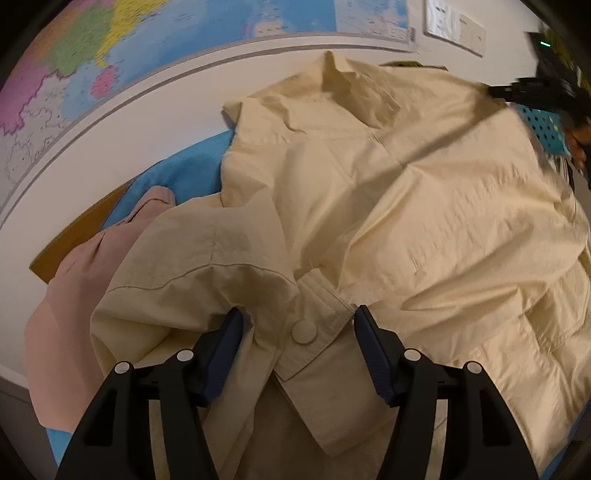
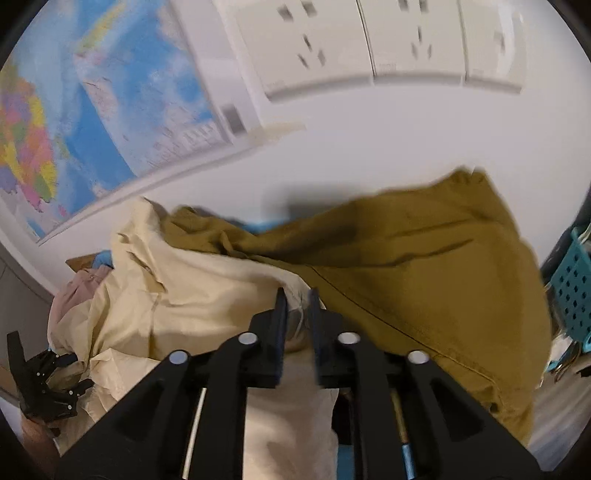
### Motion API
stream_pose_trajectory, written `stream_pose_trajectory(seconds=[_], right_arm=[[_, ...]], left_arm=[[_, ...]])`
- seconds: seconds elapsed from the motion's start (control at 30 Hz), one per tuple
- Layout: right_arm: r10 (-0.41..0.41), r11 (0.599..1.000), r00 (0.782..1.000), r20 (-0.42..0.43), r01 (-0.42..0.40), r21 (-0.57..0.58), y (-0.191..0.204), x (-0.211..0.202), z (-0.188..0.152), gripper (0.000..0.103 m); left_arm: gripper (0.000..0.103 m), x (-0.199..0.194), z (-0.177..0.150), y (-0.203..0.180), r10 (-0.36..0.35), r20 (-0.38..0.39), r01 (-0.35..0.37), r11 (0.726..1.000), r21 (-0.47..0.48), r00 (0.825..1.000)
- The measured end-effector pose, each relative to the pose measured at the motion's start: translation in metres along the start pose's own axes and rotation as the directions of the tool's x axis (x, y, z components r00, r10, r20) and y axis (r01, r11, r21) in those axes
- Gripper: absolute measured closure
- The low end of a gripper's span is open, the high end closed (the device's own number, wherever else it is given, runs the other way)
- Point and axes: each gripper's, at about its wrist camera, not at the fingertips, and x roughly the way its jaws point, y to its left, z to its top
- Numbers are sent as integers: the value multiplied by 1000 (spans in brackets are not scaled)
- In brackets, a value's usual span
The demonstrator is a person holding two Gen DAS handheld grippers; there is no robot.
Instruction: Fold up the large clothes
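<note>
— Cream jacket (image 1: 388,206) lies crumpled across the tabletop (image 1: 88,225), partly over a pink garment (image 1: 74,295) and blue cloth (image 1: 184,170).
— And each tool?
— Left tool (image 1: 299,332): jaws wide, straddling the snap-button cuff. Right tool (image 2: 297,299): narrow, pinching the jacket's edge beside an olive garment (image 2: 424,266).

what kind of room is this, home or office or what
Probably a study or workroom at home, not certain. A big coloured wall map hangs behind the table, wall sockets sit above it, and clothes are piled there, including a cream jacket.
</note>
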Motion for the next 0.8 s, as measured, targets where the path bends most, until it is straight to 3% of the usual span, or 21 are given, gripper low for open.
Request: stream_pose_trajectory(seconds=[0.07, 0.13, 0.23, 0.37, 0.43, 0.57, 0.6, 0.7, 0.8], right_arm=[[36, 997, 997, 69, -31, -77, 23, -27, -9, 61], [103, 984, 991, 86, -89, -153, 52, -43, -23, 60], [228, 929, 974, -15, -222, -296, 105, -39, -52, 58], [272, 846, 944, -188, -327, -421, 175, 9, -91, 58], [271, 829, 926, -261, -363, -426, 193, 38, -103, 58], [233, 839, 905, -356, -372, -397, 213, 89, -116, 58], [220, 841, 910, -351, -359, -404, 216, 95, -116, 60], [239, 860, 911, -335, -359, -364, 218, 100, -111, 58], [320, 855, 899, -300, -411, -317, 221, 82, -104, 56]], left_arm=[[42, 0, 2, 2, -3, 6, 3, 1000, -17, 1000], [42, -3, 3, 1, -1, 11, 1, 1000, -26, 1000], [42, -6, 9, 0, 22, 18, -21, 999, -24, 1000], [41, -8, 19, 3, 53, 31, -51, 998, -47, 998], [42, -27, 21, 6, 60, 75, -57, 997, -51, 995], [21, -78, 13, 25, 70, 192, -58, 996, -68, 979], [21, -90, 8, 29, 88, 203, -75, 995, -69, 975], [21, -111, -14, 44, 119, 186, -111, 992, -52, 975], [19, -110, -43, 57, 153, 114, -150, 988, -27, 982]])
